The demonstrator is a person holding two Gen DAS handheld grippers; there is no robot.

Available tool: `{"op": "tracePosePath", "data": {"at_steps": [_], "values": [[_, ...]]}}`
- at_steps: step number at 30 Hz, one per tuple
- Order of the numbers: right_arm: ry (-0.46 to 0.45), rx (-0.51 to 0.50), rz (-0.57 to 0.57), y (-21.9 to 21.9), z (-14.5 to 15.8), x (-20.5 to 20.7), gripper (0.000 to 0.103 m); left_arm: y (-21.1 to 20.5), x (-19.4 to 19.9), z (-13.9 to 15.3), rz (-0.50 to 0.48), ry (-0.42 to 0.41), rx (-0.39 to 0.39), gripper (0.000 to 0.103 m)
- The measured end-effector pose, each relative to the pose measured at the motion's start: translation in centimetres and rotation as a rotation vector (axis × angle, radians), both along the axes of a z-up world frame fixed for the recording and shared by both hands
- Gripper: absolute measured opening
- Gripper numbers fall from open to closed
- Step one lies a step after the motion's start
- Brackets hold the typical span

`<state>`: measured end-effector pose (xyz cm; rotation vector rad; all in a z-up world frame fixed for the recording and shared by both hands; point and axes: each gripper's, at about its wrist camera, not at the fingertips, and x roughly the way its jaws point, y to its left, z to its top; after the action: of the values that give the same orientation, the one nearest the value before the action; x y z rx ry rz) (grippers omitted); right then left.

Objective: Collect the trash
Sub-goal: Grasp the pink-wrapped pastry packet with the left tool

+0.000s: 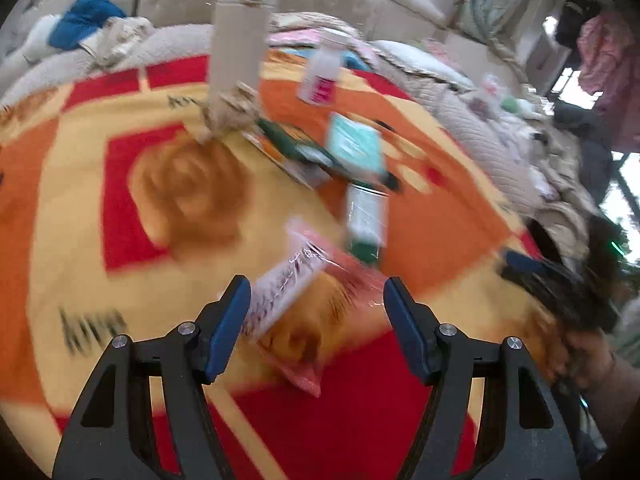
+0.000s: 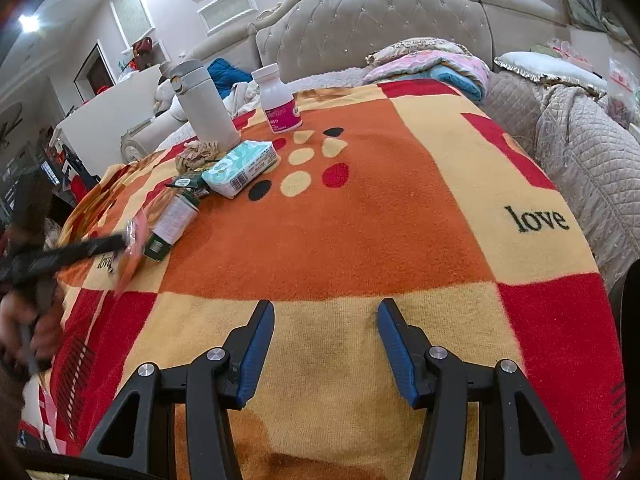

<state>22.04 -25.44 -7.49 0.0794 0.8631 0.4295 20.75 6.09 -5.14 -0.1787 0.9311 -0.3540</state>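
L gripper [image 1: 316, 300] jaws apart, blue ribbed pads straddling a crinkly clear-pink wrapper [image 1: 304, 300], not pinching. R gripper [image 2: 326, 320] gapes over fuzzy blanket [image 2: 360, 240], nothing between. At 10 o'clock: crumpled paper [image 2: 196, 154], soft tissue pack [image 2: 240, 168].

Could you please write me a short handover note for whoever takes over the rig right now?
Left gripper: open, a pink clear wrapper between its pads, not yet pinched.
Right gripper: open, nothing in it, over bare blanket.
On the blanket: crumpled paper by the white flask, tissue pack, dark green packet, green-capped bottle on its side, pill bottle upright.
Done: nothing visibly collected.
Left: grip the wrapper, then the paper and the packet. No bin in view.
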Motion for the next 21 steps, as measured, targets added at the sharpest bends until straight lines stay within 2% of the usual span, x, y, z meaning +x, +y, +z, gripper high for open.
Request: {"op": "tracePosePath", "data": {"at_steps": [4, 8, 10, 12, 15, 18, 20, 21], "values": [[-0.001, -0.004, 0.000, 0.1, 0.0, 0.0, 0.052, -1.3, -2.9, 0.0, -0.026, -0.024, 0.038, 0.072], [-0.001, -0.002, 0.001, 0.1, 0.0, -0.1, 0.053, -1.6, -2.1, -0.5, -0.027, -0.025, 0.101, 0.073], [-0.001, -0.002, 0.001, 0.1, 0.0, -0.1, 0.053, -1.3, -1.4, -0.3, -0.016, -0.048, 0.129, 0.073], [-0.001, -0.001, 0.001, 0.1, 0.0, -0.1, 0.053, -1.3, -0.6, -0.1, -0.013, -0.081, 0.190, 0.073], [0.000, -0.001, 0.000, 0.1, 0.0, -0.1, 0.053, -2.4, 0.4, -0.4, -0.121, -0.081, 0.261, 0.073], [0.000, 0.000, 0.000, 0.1, 0.0, -0.1, 0.053, -4.6, 0.6, -1.6, -0.274, -0.091, 0.435, 0.074], [0.001, 0.002, 0.000, 0.1, 0.0, -0.2, 0.053, -4.9, 0.8, -2.5, -0.301, -0.086, 0.512, 0.075], [0.001, 0.003, 0.000, 0.1, 0.0, -0.2, 0.053, -4.6, 0.9, -2.4, -0.297, -0.087, 0.490, 0.076]]}}
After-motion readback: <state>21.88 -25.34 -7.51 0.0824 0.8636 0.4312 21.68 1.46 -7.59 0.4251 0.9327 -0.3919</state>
